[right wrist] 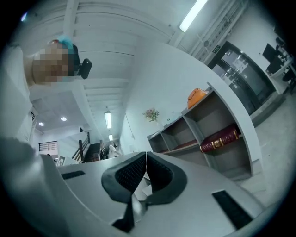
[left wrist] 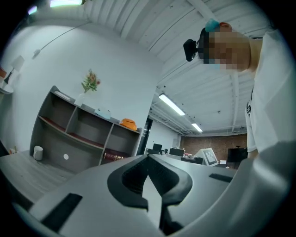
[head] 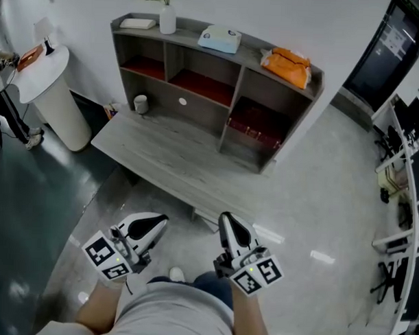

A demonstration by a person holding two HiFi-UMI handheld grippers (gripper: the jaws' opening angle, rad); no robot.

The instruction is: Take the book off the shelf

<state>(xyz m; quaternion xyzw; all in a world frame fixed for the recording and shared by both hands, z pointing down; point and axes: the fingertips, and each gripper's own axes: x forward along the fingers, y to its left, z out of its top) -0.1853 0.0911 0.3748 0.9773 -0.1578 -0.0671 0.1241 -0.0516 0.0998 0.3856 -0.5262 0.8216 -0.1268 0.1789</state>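
A dark red book (head: 255, 127) lies flat in the lower right compartment of the grey shelf unit (head: 229, 109), which stands on the far side of a grey desk (head: 162, 158). The book's spine (right wrist: 219, 140) faces out in the right gripper view, and it is small and far off (left wrist: 113, 156) in the left gripper view. My left gripper (head: 159, 221) and right gripper (head: 225, 217) are held low, on my side of the desk and well short of the shelf. Both are shut with nothing in them, jaws meeting at their tips (left wrist: 148, 157) (right wrist: 146, 155).
On top of the shelf stand a white vase with a plant (head: 167, 18), a light blue box (head: 219, 39) and an orange bag (head: 287, 66). A white cup (head: 140, 103) sits on the desk. A round white table (head: 51, 89) is at the left, with office desks and chairs (head: 401, 170) at the right.
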